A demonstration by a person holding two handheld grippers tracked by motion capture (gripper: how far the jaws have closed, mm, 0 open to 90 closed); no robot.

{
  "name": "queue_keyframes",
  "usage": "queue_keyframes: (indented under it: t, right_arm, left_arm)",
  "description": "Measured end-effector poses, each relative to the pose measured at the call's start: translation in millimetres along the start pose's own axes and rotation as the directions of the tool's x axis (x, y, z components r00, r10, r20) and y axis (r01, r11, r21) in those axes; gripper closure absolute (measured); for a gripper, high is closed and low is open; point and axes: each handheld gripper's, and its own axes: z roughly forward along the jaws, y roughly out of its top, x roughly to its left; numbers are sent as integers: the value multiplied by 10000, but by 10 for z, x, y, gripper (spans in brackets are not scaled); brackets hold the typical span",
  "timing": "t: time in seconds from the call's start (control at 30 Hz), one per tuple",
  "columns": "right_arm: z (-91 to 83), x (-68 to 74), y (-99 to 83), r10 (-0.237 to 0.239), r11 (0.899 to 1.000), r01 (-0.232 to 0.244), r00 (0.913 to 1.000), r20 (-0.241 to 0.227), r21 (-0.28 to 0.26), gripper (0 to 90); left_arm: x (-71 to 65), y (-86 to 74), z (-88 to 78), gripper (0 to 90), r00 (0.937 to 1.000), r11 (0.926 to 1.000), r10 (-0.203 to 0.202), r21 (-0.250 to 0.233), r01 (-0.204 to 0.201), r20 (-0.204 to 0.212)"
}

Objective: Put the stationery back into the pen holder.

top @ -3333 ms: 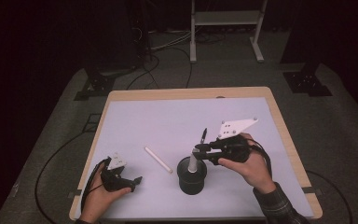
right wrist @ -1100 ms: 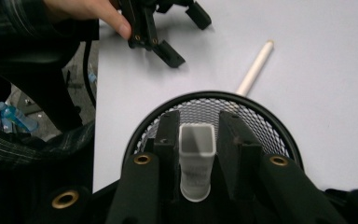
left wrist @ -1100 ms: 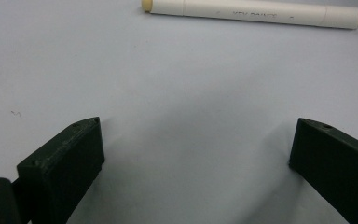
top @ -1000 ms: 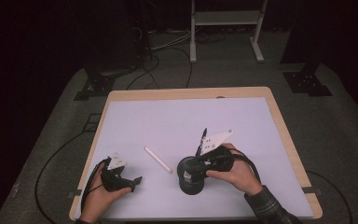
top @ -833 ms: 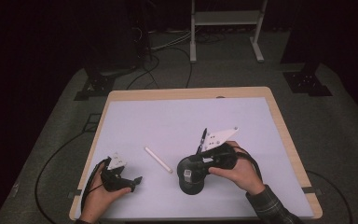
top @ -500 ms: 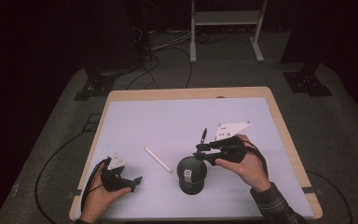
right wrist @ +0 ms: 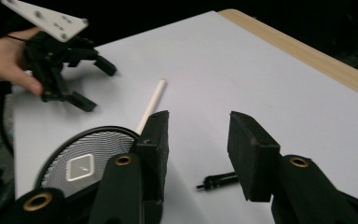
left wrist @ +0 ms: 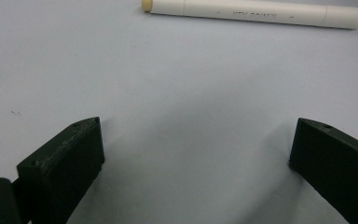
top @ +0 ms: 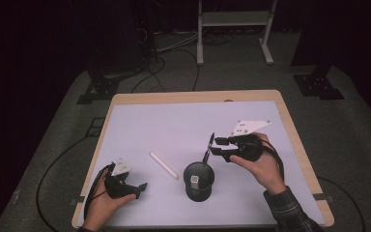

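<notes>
A black mesh cup [top: 198, 182] stands on the white table top [top: 183, 121], near its front edge. A black pen [top: 208, 147] leans out of the cup's far rim. My right gripper [top: 216, 146] hovers just right of the pen. Its jaws have just been opening and the pads touch nothing. In the right gripper view the gripper [right wrist: 196, 126] is open, with the pen [right wrist: 219, 179] low in the gap and the cup [right wrist: 84, 163] at the left. A cream marker [top: 164, 165] lies left of the cup. My left gripper [top: 125, 187] rests open at the front left, short of the marker [left wrist: 256, 13].
The table's wooden edge [top: 297, 145] runs close behind the right hand. In the right gripper view the left gripper [right wrist: 95, 84] sits beyond the marker [right wrist: 151, 105]. Dark floor with cables and a stand leg [top: 200, 48] lies past the table's far side.
My right hand has lifted and drawn back to the right, away from the cup, with its jaws spreading. The pen stays leaning in the cup. The left hand has kept still.
</notes>
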Motion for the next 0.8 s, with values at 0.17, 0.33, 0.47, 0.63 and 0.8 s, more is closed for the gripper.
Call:
queue_keyframes:
  t: [0.17,0.33,0.47,0.63,0.8]
  right_arm:
    - [8,-49,-22,98,9999,-100,9983,567,41,538]
    - [30,-110,-55,327,9993,-344,9940,1041,153,518]
    - [67,-160,-89,449,9985,-486,9902,1319,243,504]
    - [121,-204,-121,585,9973,-654,9825,1769,337,489]
    - [176,-259,-146,681,9965,-764,9778,1982,343,470]
  left_arm:
    - [1,0,0,20,10000,10000,3,4,-3,4]
    - [-2,0,1,20,10000,10000,-22,-22,22,-1]
    - [-4,-1,3,20,10000,10000,-62,-54,62,3]
    - [-5,-1,4,20,10000,9999,-79,-62,79,7]
    - [-3,-1,4,20,10000,10000,-49,-81,49,-17]
